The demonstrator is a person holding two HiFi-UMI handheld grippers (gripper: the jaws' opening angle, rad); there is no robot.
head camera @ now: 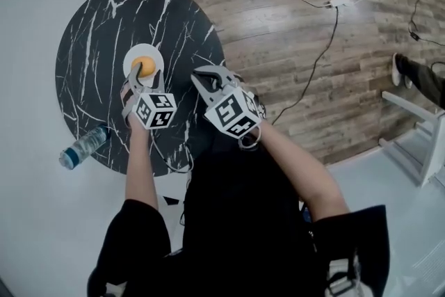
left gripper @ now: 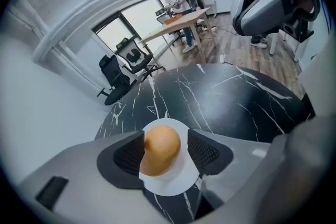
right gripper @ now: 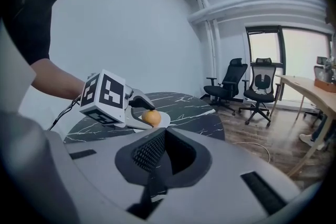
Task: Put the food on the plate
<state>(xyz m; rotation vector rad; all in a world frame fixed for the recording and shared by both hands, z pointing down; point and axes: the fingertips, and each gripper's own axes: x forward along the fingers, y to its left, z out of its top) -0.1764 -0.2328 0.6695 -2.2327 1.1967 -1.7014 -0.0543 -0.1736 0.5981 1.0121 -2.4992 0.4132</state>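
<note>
surface [head camera: 97, 38]: round, black with white veins, filling the upper left of the head view; wooden floor [head camera: 313, 45] to its right.
plate [head camera: 135, 54]: small, round and white, near the middle of the surface, in the upper left part of the head view.
food [head camera: 145, 67]: one orange, rounded piece lying on the plate, about at its centre.
left claw [head camera: 144, 74]: low over the plate, jaws apart with the food between them. In the left gripper view, left-hand pad [left gripper: 128, 153] meeting the food's edge, right-hand pad [left gripper: 202, 150] kept off it by a strip of bare plate; not clamped.
right claw [head camera: 206, 76]: just right of the left claw in the head view, over the surface's right part, jaws pressed together with nothing between them; pointed past the left claw and the plate in its own view.
marker cubes [head camera: 154, 110]: one on each claw, black and white squares facing up toward the head camera.
bottle [head camera: 82, 147]: clear plastic, blue cap, on its side at the lower left rim of the surface, well apart from the plate; on the surface or beside it, cannot tell.
cable [head camera: 313, 66]: black, running across the floor at the upper right of the head view.
chairs [right gripper: 231, 84]: two office chairs on the floor, right of centre in the right gripper view.
</note>
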